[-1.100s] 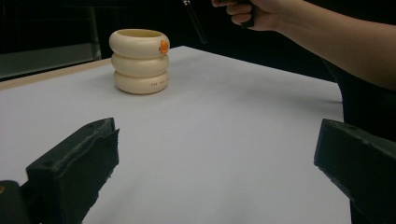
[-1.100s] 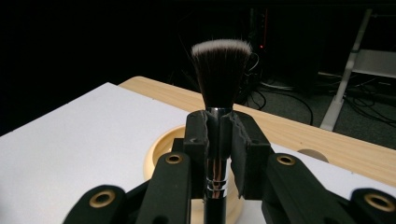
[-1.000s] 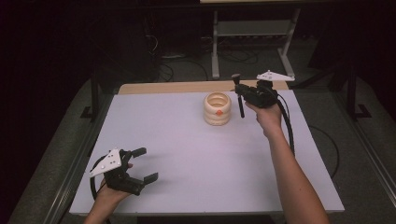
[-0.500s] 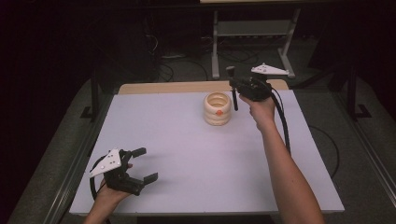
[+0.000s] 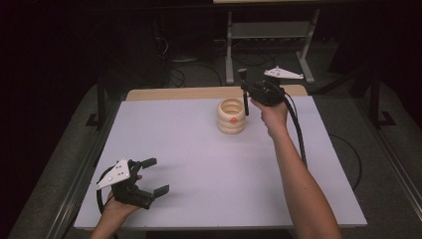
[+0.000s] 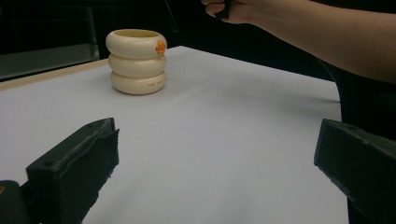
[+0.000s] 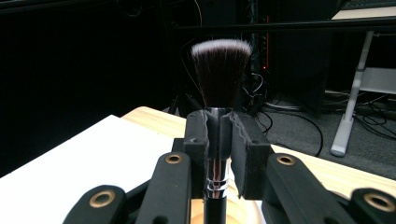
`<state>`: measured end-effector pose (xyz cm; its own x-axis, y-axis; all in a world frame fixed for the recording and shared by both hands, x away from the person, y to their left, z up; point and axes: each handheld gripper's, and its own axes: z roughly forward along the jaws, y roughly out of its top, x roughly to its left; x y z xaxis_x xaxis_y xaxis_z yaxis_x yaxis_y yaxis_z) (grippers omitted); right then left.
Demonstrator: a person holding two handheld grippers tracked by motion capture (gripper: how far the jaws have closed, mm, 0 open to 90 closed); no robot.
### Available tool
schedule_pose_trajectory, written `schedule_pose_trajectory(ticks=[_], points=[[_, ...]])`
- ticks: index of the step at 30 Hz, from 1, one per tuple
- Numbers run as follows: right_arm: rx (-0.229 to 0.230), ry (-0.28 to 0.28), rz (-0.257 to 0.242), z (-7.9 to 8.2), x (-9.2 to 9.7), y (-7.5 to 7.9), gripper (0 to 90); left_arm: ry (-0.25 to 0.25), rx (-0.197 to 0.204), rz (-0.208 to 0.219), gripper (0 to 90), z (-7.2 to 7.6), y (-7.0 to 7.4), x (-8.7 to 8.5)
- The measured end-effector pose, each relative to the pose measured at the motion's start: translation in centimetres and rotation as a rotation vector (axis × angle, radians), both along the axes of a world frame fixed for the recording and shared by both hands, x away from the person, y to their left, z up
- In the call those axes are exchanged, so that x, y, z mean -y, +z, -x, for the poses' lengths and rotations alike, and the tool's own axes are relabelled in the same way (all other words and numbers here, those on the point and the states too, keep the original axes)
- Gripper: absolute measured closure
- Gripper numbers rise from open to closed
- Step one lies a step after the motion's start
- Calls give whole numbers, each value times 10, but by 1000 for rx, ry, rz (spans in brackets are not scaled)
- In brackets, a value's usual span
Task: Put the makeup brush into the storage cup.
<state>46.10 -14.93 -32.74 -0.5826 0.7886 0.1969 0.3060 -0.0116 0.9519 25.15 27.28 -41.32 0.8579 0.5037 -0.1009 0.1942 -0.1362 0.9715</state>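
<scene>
A cream holder [image 5: 232,115] made of three stacked rings with an orange dot stands at the back middle of the white table [image 5: 224,169]. My right gripper [image 5: 247,92] hovers just right of its rim, shut on a black makeup brush [image 5: 244,102] held upright. In the right gripper view the brush [image 7: 220,70] points bristles up between the pads of the right gripper [image 7: 219,135]. My left gripper [image 5: 156,176] rests at the front left, jaws wide apart and empty. From the left gripper view, the left gripper [image 6: 217,172] looks toward the holder [image 6: 136,61].
A wooden strip [image 5: 174,93] runs along the table's far edge. Behind it, a metal stand [image 5: 268,35] and cables lie on the dark floor. The person's right forearm [image 5: 293,169] crosses the table's right half.
The right gripper has moved slightly left and up with the brush, bringing the handle closer to the holder's right rim. The left gripper has not moved.
</scene>
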Motion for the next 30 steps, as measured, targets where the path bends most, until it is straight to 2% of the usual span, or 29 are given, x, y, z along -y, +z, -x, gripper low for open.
schedule_pose_trajectory(ticks=[2, 8, 30], points=[[-10, -4, -9, -1, -2, 1, 763, 0, 0, 1, 0, 0, 0, 0], [-2, -2, -14, -4, -7, 3, 764, 1, -2, 3, 0, 0, 0, 1], [15, -18, -1, -15, -27, 1, 763, 0, -2, 6, 0, 1, 0, 0]])
